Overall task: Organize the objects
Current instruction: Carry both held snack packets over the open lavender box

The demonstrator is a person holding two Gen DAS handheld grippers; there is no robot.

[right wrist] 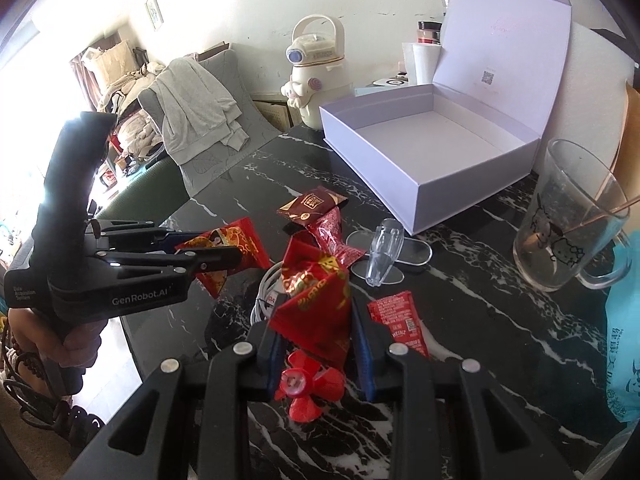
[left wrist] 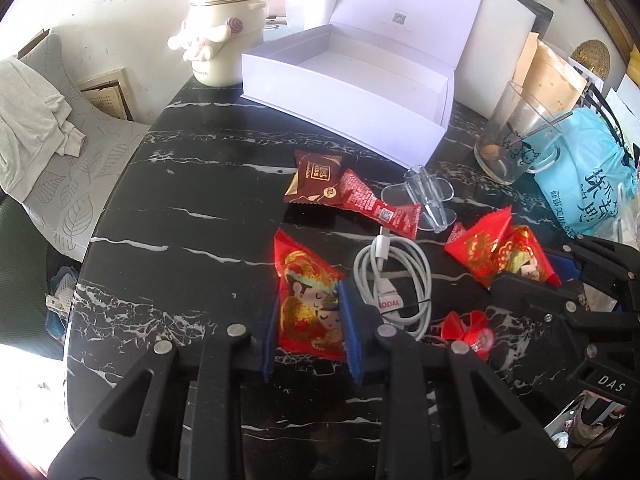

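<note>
My left gripper (left wrist: 310, 328) is shut on a red cartoon-printed snack packet (left wrist: 308, 300) just above the black marble table (left wrist: 180, 240); it also shows in the right wrist view (right wrist: 224, 256). My right gripper (right wrist: 316, 340) is shut on a red and gold snack packet (right wrist: 316, 300), also seen in the left wrist view (left wrist: 500, 256). An open, empty white box (left wrist: 352, 80) stands at the back, also in the right wrist view (right wrist: 432, 148). A brown packet (left wrist: 316, 178), a red sachet (left wrist: 376, 204) and a coiled white cable (left wrist: 396, 280) lie between.
A clear plastic stand (left wrist: 424, 196), a glass mug with a spoon (right wrist: 572, 220), a red plastic fan (right wrist: 308, 388), a Heinz sachet (right wrist: 400, 320), a blue bag (left wrist: 588, 176) and a white cartoon kettle (left wrist: 224, 28) are on the table. A chair with cloth (right wrist: 200, 112) stands left.
</note>
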